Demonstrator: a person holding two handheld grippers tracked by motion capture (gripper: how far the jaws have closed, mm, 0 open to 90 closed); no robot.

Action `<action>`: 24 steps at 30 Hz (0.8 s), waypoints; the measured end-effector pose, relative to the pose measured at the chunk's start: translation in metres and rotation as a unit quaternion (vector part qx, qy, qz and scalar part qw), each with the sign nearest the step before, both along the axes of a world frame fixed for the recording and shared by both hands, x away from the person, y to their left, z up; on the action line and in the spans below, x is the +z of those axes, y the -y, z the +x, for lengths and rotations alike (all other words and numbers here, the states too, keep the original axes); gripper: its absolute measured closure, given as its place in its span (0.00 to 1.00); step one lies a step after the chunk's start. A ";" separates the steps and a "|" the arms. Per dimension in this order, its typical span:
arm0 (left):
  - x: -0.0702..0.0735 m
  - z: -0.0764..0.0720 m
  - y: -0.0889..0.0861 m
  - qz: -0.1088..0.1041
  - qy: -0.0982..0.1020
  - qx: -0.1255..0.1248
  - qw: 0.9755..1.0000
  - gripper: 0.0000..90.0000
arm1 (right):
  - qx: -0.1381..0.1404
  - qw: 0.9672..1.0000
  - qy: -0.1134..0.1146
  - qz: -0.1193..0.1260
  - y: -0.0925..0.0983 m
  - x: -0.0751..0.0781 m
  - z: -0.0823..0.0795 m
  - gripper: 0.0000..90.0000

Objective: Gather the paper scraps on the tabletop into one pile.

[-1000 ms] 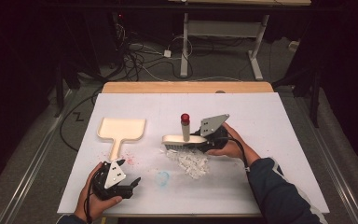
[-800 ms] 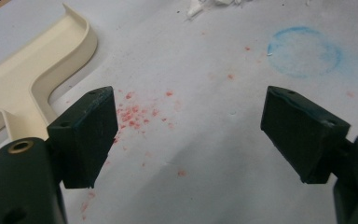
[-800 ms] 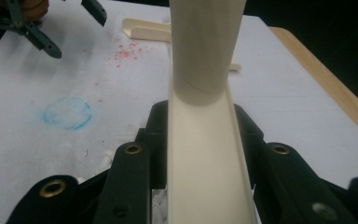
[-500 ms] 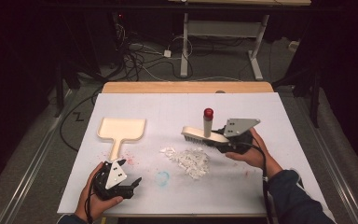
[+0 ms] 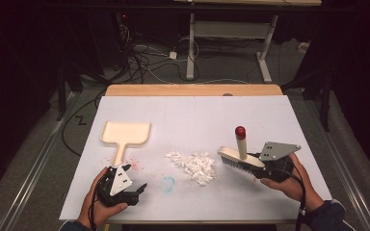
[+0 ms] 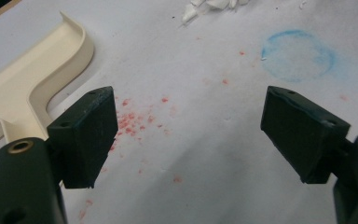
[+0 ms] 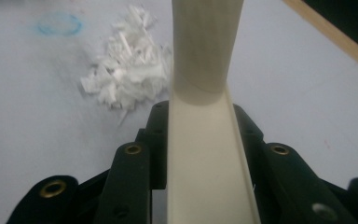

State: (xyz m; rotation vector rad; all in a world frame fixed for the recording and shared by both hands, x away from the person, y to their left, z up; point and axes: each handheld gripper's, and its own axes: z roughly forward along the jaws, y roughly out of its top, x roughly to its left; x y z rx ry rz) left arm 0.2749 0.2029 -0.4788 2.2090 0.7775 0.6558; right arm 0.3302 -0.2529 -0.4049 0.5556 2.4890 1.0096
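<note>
Left tool (image 5: pixel 142 186) held wide apart and empty near the counter's (image 5: pixel 197 115) front edge, right tool (image 5: pixel 256 169) clamped on a cream brush (image 5: pixel 241 157) just right of white shreds (image 5: pixel 195 165), dustpan (image 5: pixel 124 135) lying farther back left.

A: What sits where on the table (image 5: pixel 192 115)?
B: Dustpan (image 5: pixel 125 134) at left, paper scraps (image 5: pixel 195 164) at centre, brush (image 5: pixel 238 156) just right of them.
A: Nearer the person?
B: A chalk ring (image 5: pixel 167 183) on the sheet, before the scraps

Cream brush (image 5: pixel 241 161), red-capped handle upright
</note>
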 end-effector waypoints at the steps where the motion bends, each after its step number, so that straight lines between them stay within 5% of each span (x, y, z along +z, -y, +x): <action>1: 0.000 0.000 0.000 0.000 0.000 0.000 1.000 0.20 | -0.008 1.000 -0.004 -0.002 -0.001 -0.003 -0.001 0.75; 7: 0.000 0.000 0.001 -0.001 0.001 -0.002 1.000 0.20 | -0.063 0.998 -0.005 0.025 -0.023 -0.016 -0.001 0.75; 15: 0.001 -0.001 0.000 -0.004 0.004 -0.003 1.000 0.20 | -0.078 0.995 0.000 0.054 -0.062 -0.021 -0.003 0.75; 24: 0.002 -0.002 0.000 -0.007 0.006 -0.002 1.000 0.20 | -0.108 0.991 0.013 0.083 -0.054 -0.017 0.002 0.75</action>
